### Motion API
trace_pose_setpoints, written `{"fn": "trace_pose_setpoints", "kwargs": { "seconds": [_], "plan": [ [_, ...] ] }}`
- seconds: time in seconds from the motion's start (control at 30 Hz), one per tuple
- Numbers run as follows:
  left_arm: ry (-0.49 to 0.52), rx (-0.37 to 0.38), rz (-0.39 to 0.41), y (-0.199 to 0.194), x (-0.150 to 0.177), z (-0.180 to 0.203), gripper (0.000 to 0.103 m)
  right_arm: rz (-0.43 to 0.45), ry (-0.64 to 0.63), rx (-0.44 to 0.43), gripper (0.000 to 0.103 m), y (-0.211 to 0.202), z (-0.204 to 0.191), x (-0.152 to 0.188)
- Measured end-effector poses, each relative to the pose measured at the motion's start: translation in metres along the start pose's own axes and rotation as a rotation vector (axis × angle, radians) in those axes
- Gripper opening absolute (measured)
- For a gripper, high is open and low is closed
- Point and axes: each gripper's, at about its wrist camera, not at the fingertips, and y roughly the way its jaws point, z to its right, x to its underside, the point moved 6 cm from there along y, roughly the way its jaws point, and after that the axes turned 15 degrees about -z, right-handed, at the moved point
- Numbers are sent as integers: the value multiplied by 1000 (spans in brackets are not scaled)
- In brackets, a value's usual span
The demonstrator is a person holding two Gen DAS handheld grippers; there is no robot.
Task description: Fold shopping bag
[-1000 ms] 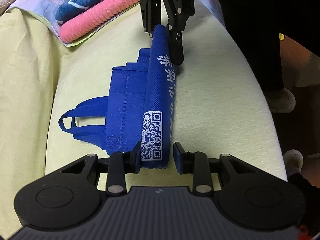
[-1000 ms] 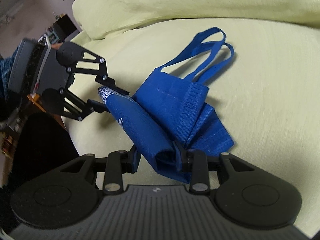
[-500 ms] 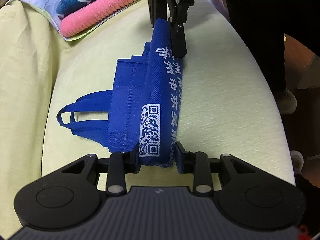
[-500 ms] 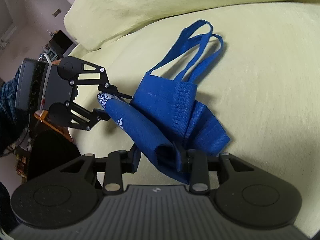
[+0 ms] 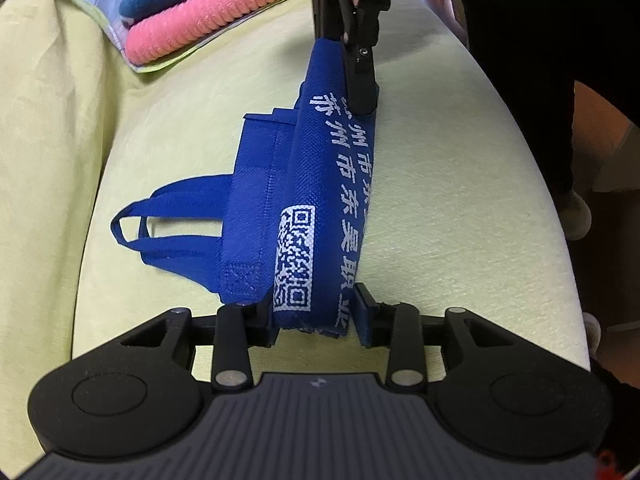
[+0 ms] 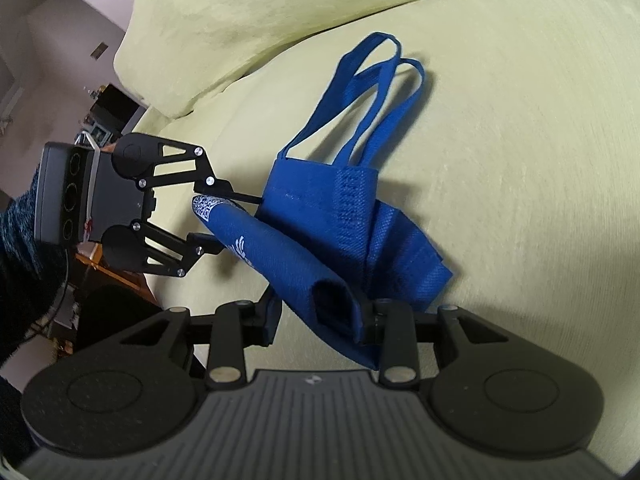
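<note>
The bag [image 5: 328, 200] lay on the pale green cushion [image 5: 440, 200], partly folded, with its lower edge lifted into a long ridge strung between the two tools. The left gripper [image 5: 316, 320] held the near end, its tongs pressed against the printed fold on both sides. The right gripper [image 5: 352, 76] was clamped on the far end of that ridge, close by the stacked pink and blue towels [image 5: 208, 12]. From the other side, the right gripper [image 6: 320, 320] had the fabric bunched between its tongs, and the left gripper [image 6: 224, 220] pinched the tip with the square code.

It looked like the middle of a fold: the raised strip probably needed carrying left, over the flat half, towards the handles [image 5: 168, 220], both ends moving together so the edge stayed straight.

The cloth was a stiff, woven blue stuff with a dimpled grain and white print. It kept a hollow tube shape where held. The handles were flat ribbon loops, lying slack. The cushion was softly napped.
</note>
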Motion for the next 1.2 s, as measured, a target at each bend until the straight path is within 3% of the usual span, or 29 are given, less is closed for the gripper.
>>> {"fn": "trace_pose_setpoints", "kwargs": {
  "seconds": [0.3, 0.67, 1.2],
  "plan": [
    [-61, 28, 10, 0, 1, -7, 44, 5, 74, -29, 30, -2, 5, 3],
    [-109, 32, 11, 2, 5, -14, 45, 11, 257, -98, 28, -4, 24, 3],
    [-139, -6, 3, -17, 22, -11, 42, 9, 351, -77, 25, -5, 27, -1]
  ]
}}
